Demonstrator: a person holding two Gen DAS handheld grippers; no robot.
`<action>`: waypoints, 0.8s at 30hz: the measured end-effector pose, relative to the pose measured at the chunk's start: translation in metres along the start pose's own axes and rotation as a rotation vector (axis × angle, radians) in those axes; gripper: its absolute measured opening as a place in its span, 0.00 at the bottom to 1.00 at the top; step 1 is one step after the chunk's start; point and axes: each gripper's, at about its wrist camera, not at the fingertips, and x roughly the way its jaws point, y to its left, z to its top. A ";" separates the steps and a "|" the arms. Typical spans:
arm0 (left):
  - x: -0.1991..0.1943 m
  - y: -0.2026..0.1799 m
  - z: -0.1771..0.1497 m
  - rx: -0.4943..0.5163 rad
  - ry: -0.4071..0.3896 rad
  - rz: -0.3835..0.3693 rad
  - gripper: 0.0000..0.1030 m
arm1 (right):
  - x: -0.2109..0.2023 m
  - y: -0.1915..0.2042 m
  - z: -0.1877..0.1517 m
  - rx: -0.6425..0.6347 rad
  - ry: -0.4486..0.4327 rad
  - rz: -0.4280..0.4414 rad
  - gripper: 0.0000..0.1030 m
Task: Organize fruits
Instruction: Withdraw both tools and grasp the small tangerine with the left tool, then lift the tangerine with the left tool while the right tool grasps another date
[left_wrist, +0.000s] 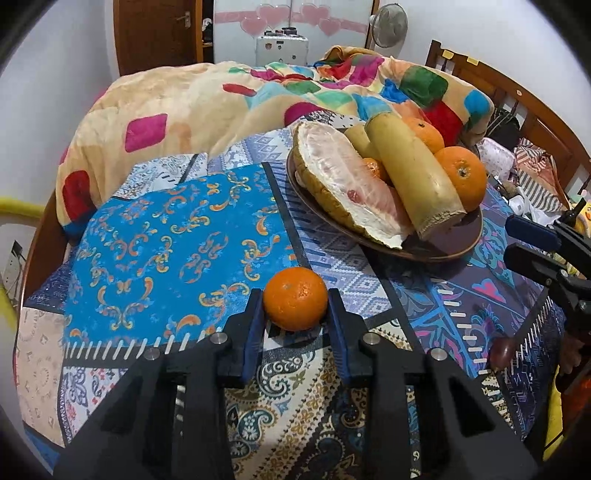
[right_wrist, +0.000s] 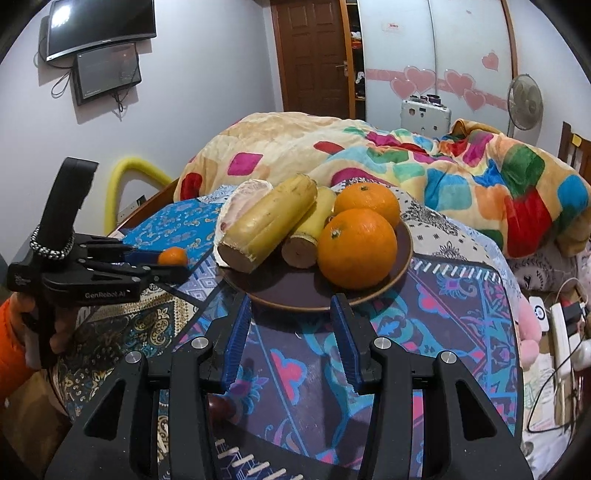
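Observation:
My left gripper (left_wrist: 295, 301) is shut on a small orange (left_wrist: 295, 298), held just above the patterned bedspread; it also shows in the right wrist view (right_wrist: 173, 256). A brown plate (left_wrist: 448, 243) to the right holds a cut pomelo (left_wrist: 343, 181), two bananas (left_wrist: 410, 173) and several oranges (left_wrist: 461, 177). My right gripper (right_wrist: 291, 306) is open and empty, just short of the plate's (right_wrist: 295, 290) near rim, facing the big orange (right_wrist: 356, 247). A dark red fruit (right_wrist: 221, 406) lies under the right gripper.
A colourful quilt (left_wrist: 229, 99) is piled behind the plate. The wooden headboard (left_wrist: 517, 96) stands at the right. The patterned bedspread (left_wrist: 166, 236) stretches left of the plate. Cables and a power strip (right_wrist: 559, 332) lie off the bed's right edge.

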 end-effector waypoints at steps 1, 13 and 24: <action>-0.003 -0.001 -0.001 0.003 -0.005 0.004 0.32 | -0.002 -0.001 -0.001 0.005 0.001 -0.001 0.40; -0.067 -0.012 -0.033 0.019 -0.085 -0.002 0.32 | -0.027 0.012 -0.021 0.042 0.006 0.020 0.40; -0.077 -0.026 -0.070 0.067 -0.073 -0.006 0.32 | -0.016 0.040 -0.049 0.003 0.080 0.031 0.40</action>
